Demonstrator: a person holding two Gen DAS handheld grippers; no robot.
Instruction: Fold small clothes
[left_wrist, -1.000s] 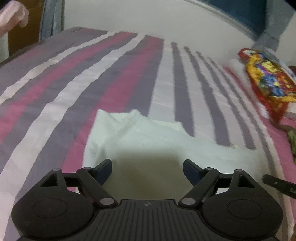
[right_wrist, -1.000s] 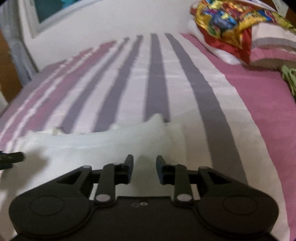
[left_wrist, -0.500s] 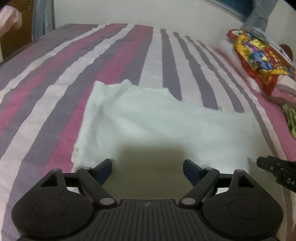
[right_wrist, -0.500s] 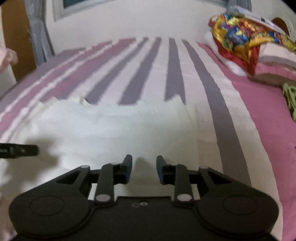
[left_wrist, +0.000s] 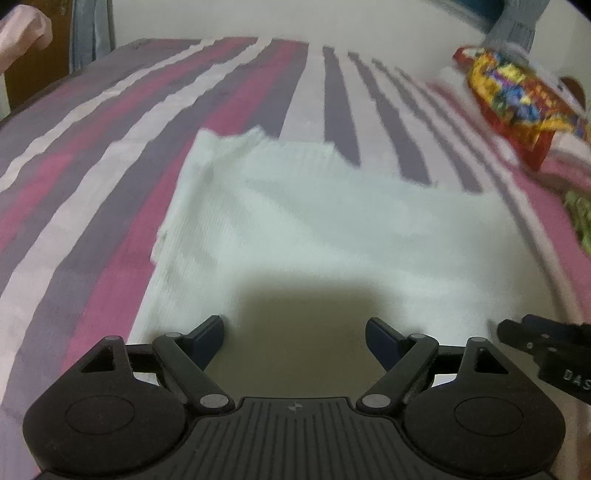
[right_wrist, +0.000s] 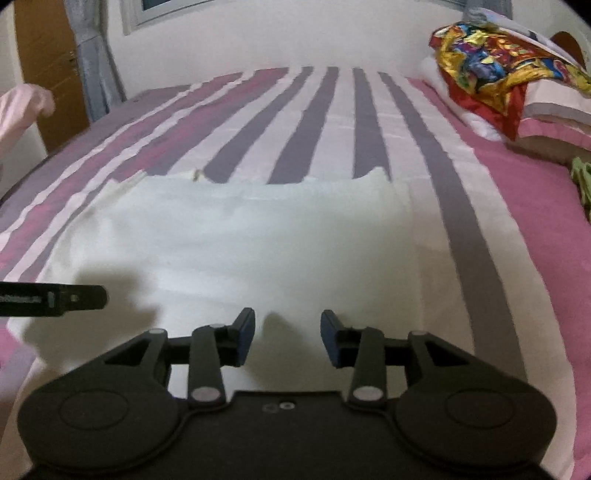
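A bedroom in a home: a bed (right_wrist: 369, 122) spread with a sheet striped in pink, purple and white fills the room, with stacked pillows (right_wrist: 554, 110) and a bright multicoloured cloth (right_wrist: 487, 70) heaped at one side. Behind it stand a plain white wall (right_wrist: 277, 33), a grey curtain (right_wrist: 92, 62) and a brown wooden door (right_wrist: 48, 66).

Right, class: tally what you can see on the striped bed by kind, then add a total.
White ribbed cloth garment: 1
Colourful patterned fabric bundle: 1
Small green cloth item at the right edge: 1
Black two-finger gripper: 2, left and right
Total: 5
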